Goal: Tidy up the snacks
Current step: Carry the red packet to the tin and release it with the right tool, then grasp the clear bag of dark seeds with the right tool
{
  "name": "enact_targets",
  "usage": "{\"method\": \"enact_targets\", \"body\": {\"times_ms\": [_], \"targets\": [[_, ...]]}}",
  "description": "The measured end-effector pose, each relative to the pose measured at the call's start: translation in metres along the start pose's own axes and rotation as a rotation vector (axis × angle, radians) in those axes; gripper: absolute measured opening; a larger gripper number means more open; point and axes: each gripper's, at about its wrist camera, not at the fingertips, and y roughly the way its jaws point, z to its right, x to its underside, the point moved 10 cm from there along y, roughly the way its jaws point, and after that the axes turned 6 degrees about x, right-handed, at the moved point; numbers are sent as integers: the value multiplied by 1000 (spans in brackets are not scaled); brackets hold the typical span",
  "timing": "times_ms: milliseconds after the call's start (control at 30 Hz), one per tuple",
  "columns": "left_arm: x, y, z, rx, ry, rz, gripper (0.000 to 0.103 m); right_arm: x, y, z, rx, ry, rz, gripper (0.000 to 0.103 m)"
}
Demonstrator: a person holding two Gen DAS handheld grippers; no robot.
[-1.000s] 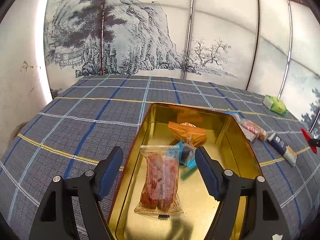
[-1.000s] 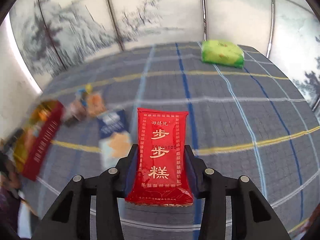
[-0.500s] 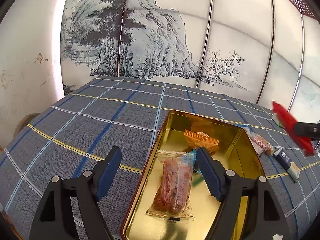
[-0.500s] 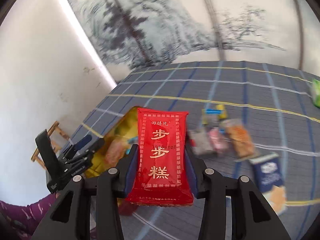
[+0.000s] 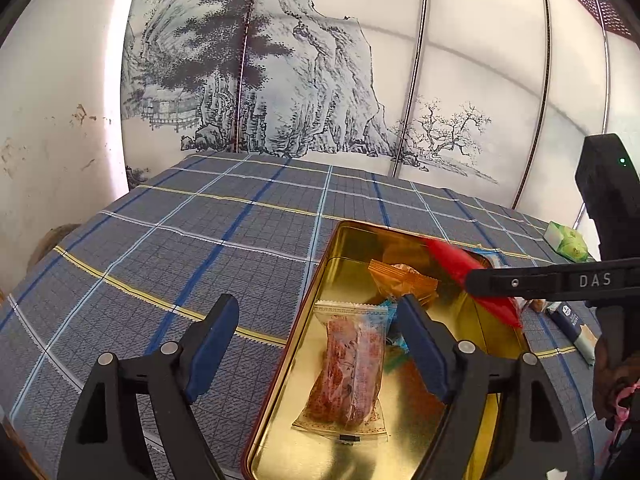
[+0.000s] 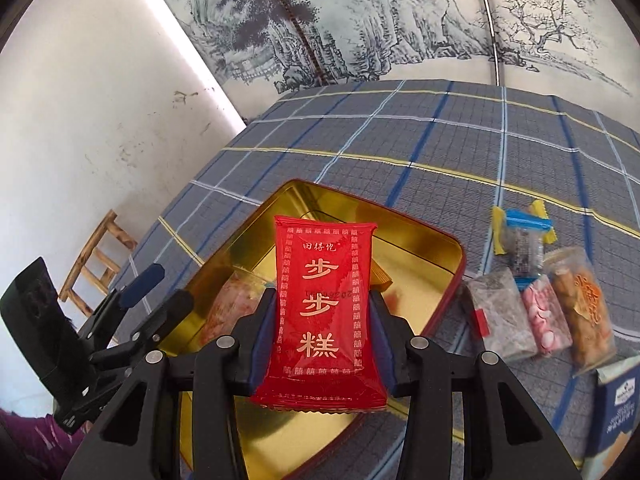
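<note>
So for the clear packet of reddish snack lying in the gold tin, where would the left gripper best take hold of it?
Grip the clear packet across its short width, at the bulging middle, coming down from above. It lies flat and lengthwise on the gold tin floor, roughly along the left gripper's line, so the opening jaws could straddle it. The flat sealed ends probably offer little to pinch.

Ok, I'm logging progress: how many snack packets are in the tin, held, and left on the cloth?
Stowed packets, in the gold tin: 3
Red packet, in the opening right gripper: 1
Loose packets, on the cloth: 6
Total: 10
</note>
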Motion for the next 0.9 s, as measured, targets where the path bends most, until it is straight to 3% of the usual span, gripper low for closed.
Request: {"method": "enact_targets", "body": {"times_ms": [67, 100, 167, 267, 367, 467, 667, 767, 900], "targets": [[1, 0, 0, 2, -1, -2, 79, -4, -6, 0, -42, 8, 24, 53], [1, 1, 1, 3, -1, -5, 79, -6, -12, 1, -49, 4, 40, 61], [2, 3, 1, 3, -2, -11, 81, -7, -28, 10, -31, -42, 76, 66], [1, 6, 2, 7, -7, -14, 82, 8, -45, 36, 62, -185, 25, 66], [2, 6, 4, 10, -1, -14, 84, 31, -51, 52, 167, -414, -47, 66], [2, 6, 5, 7, 5, -16, 86, 36, -44, 62, 228, -537, -99, 66], [4, 9, 1, -5, -12, -35, 86, 22, -18, 60, 235, -671, -114, 65], [5, 11, 0, -4, -14, -42, 86, 22, 4, 64, 247, -731, -161, 59], [4, 11, 2, 1, -11, -41, 87, 16, 21, 75, 238, -723, -203, 57]]}}
